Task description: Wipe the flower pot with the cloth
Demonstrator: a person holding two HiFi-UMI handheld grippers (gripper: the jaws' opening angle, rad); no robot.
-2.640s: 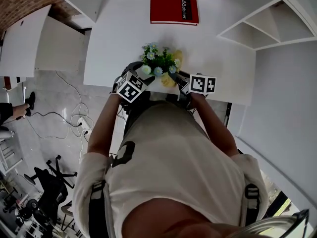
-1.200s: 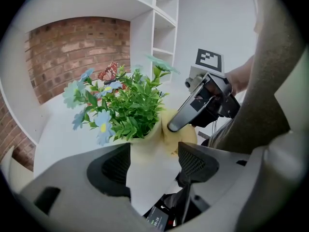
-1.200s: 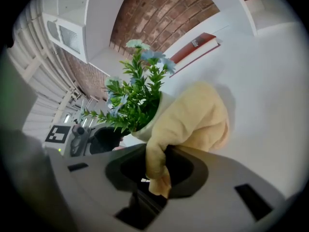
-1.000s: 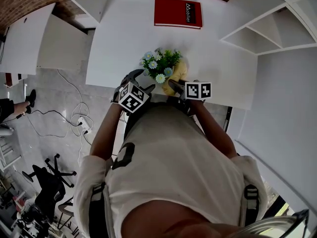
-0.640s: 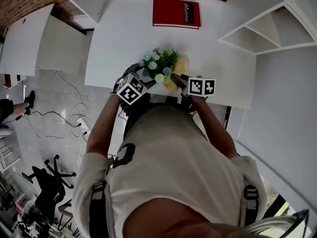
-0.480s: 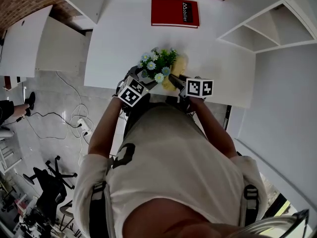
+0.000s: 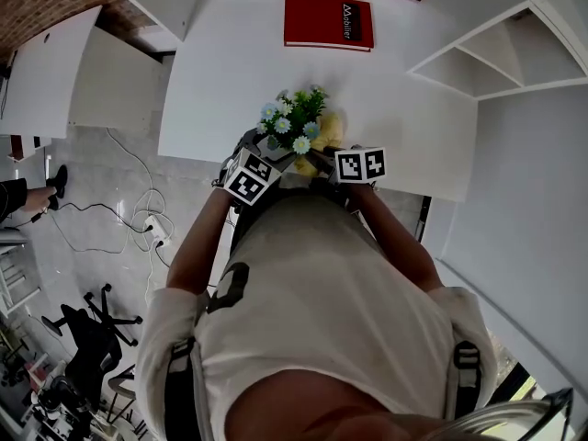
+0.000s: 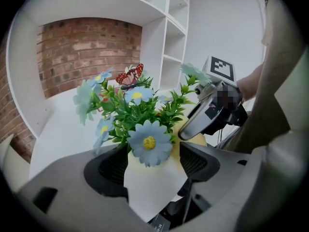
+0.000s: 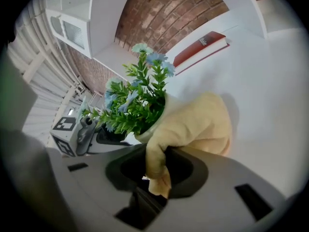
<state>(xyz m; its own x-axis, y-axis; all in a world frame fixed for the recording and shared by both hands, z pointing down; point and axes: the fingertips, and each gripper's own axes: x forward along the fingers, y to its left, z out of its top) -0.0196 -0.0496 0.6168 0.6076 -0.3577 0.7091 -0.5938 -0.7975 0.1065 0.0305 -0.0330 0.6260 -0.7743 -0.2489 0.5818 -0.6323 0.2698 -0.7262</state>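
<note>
A white flower pot [image 8: 153, 185] with blue artificial flowers [image 7: 292, 122] and a butterfly pick stands at the near edge of the white table [image 7: 230, 72]. My left gripper [image 8: 152, 162] is shut on the pot, one pad on each side of it. My right gripper [image 9: 157, 166] is shut on a yellow cloth [image 9: 195, 124], which is bunched against the pot's right side just under the leaves. In the head view, the left gripper [image 7: 266, 152] and right gripper [image 7: 320, 159] flank the pot, and the cloth [image 7: 331, 138] peeks out beside the flowers.
A red book [image 7: 328, 21] lies at the table's far side. White shelving [image 7: 478, 44] rises to the right. To the left are another white desk [image 7: 46, 72] and a floor with cables [image 7: 119, 219].
The right gripper with the cloth has shifted back and forth against the pot's right side and now sits slightly further left. The left gripper keeps its hold on the pot.
</note>
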